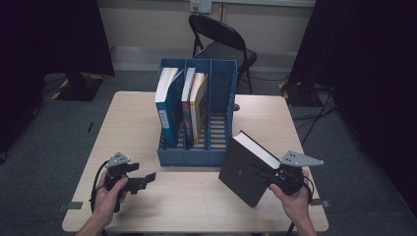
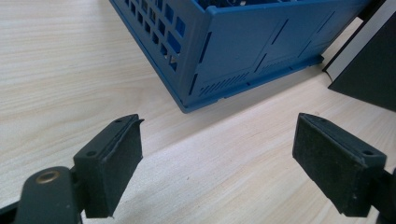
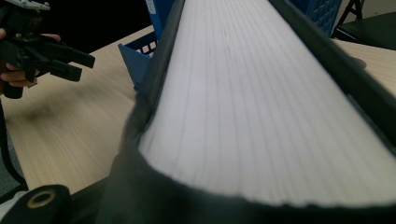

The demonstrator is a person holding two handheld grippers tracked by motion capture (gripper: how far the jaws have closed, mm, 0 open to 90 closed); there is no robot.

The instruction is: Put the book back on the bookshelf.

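My right gripper [image 1: 263, 173] is shut on a thick black hardcover book [image 1: 243, 169], held tilted on the table's front right, just right of the blue rack. In the right gripper view the book's white page edge [image 3: 261, 107] runs away from me between black covers. The blue three-slot file rack [image 1: 196, 157] stands mid-table. A blue book [image 1: 167, 105] leans in its left slot, and a pale-spined book [image 1: 187, 105] and a yellow book [image 1: 199, 105] stand in the middle slot. My left gripper [image 1: 147, 179] rests open at the front left, its jaws [image 2: 217, 163] apart over bare wood, facing the rack's corner [image 2: 243, 42].
The wooden table [image 1: 133, 123] has bare room left of the rack and along the front edge. A black folding chair [image 1: 221, 39] stands behind the table. Dark curtains hang on both sides. The left gripper [image 3: 74, 65] and its hand appear far off in the right gripper view.
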